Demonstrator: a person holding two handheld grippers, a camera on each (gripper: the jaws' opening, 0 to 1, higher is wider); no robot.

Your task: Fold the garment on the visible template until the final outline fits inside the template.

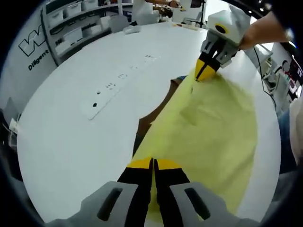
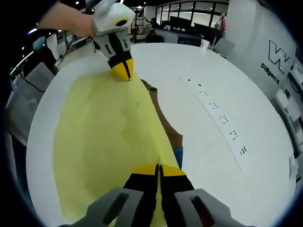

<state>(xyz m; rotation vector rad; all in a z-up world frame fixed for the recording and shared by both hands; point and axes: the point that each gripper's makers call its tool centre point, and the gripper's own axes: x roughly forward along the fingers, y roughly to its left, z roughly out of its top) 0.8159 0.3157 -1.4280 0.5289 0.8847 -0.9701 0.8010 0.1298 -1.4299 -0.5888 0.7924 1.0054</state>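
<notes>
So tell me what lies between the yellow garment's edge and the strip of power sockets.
In the left gripper view, a brown template edge shows beside the yellow garment; from there to the socket strip, bare white table.

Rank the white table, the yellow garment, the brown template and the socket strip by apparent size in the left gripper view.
1. White table
2. Yellow garment
3. Socket strip and brown template: unranked. The garment hides most of the template, and the strip's visible area looks similar.

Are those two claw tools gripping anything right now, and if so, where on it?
Yes. Both hold the yellow garment by one edge: the left gripper and the right gripper are each shut on an end of that edge.
</notes>
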